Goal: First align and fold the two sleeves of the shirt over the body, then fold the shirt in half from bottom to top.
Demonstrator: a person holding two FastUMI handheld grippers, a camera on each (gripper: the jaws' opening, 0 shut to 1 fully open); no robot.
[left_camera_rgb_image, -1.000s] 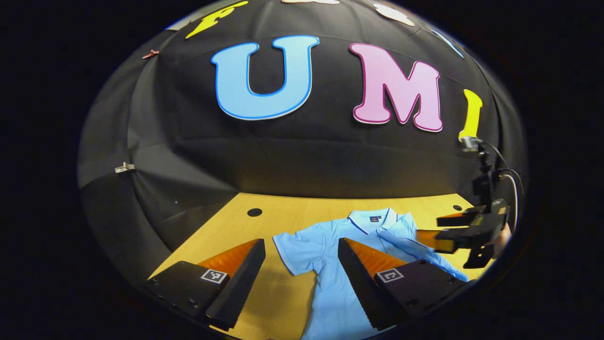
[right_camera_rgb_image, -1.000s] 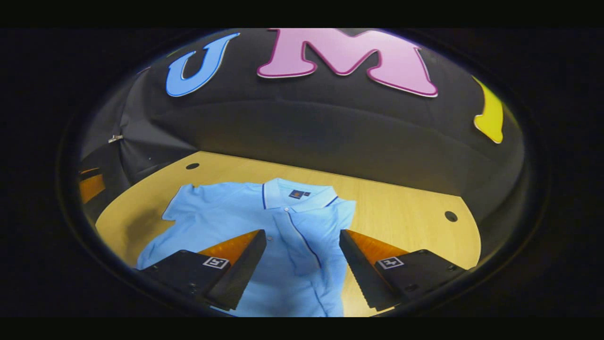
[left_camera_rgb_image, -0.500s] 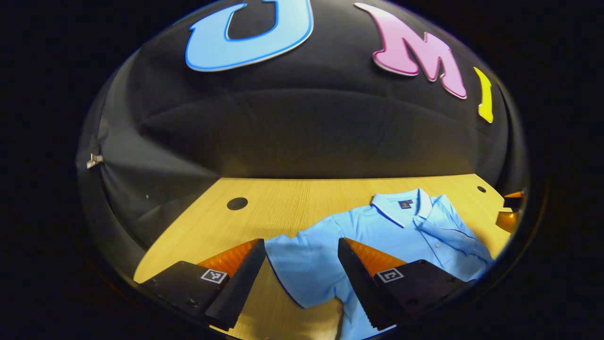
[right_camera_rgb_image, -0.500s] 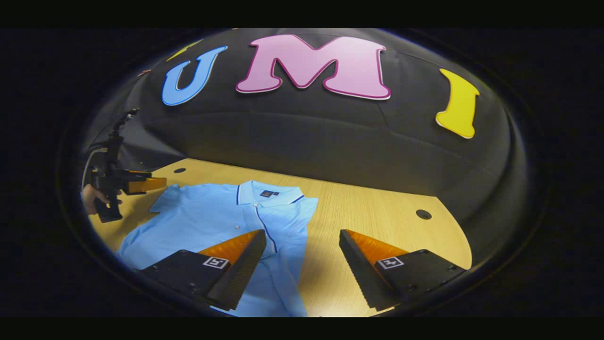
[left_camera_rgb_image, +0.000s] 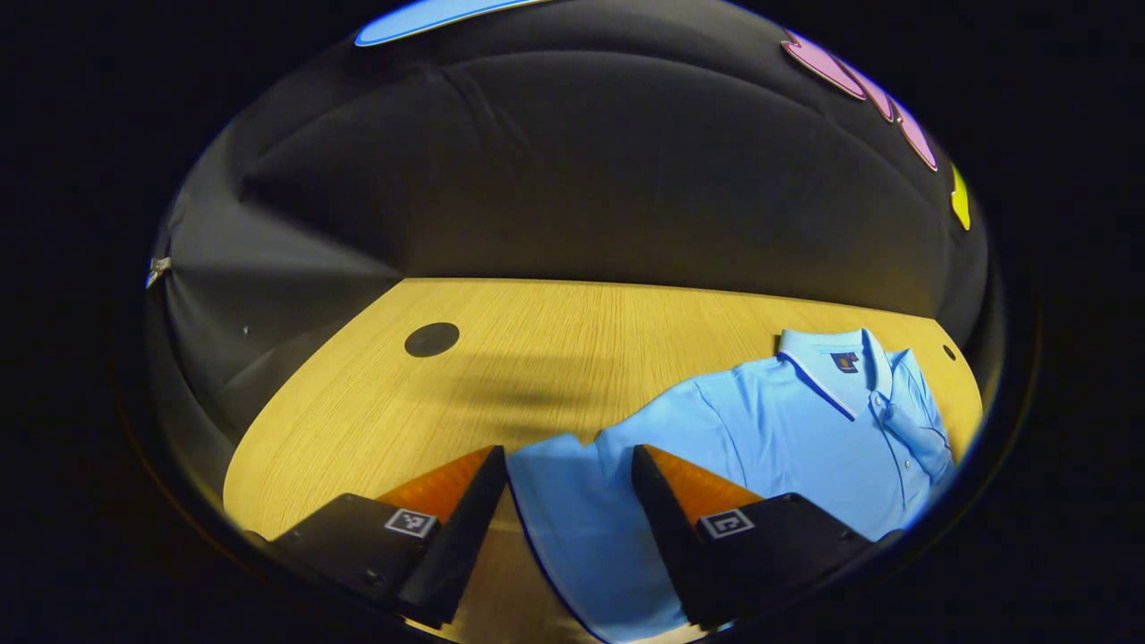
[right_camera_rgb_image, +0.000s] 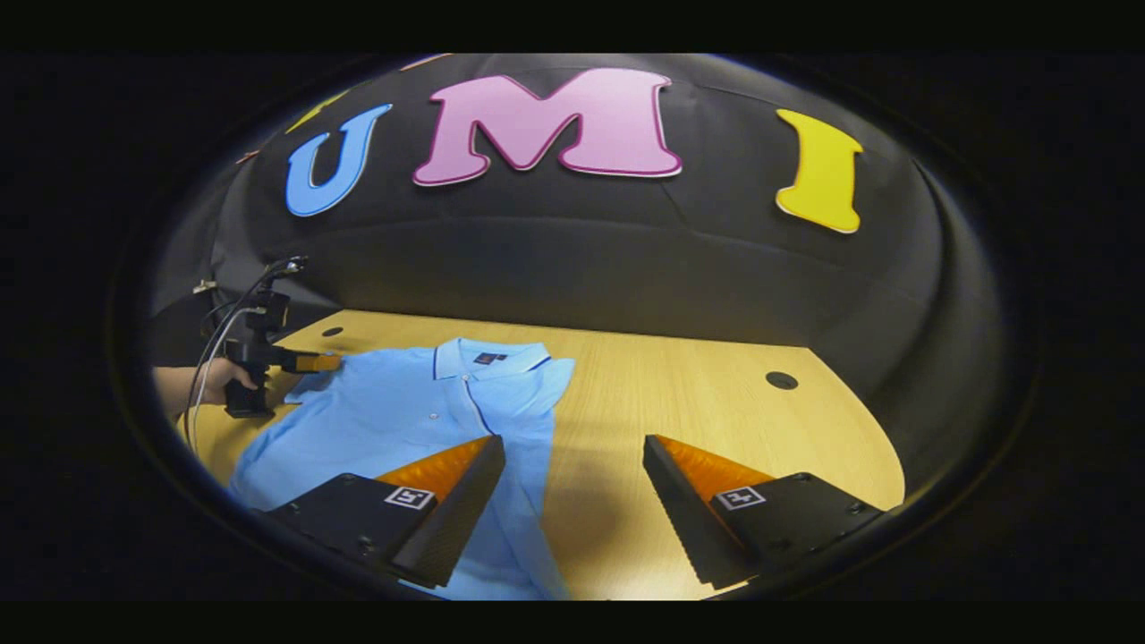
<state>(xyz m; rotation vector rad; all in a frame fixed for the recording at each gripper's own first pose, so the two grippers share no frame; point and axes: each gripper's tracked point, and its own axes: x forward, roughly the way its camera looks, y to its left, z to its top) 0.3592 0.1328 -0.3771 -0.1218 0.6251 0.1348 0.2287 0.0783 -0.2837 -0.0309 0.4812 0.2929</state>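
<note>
One light-blue shirt (right_camera_rgb_image: 402,420) is laid flat on the bench (right_camera_rgb_image: 716,420); its hem is cut off in both views. The shirt's outspread sleeve (left_camera_rgb_image: 564,501) is straddled by the spread left hand-held gripper (left_camera_rgb_image: 568,487). The right hand-held gripper (right_camera_rgb_image: 572,474) is held spread over the shirt's folded edge. Two dark holes are counted in the bench.
</note>
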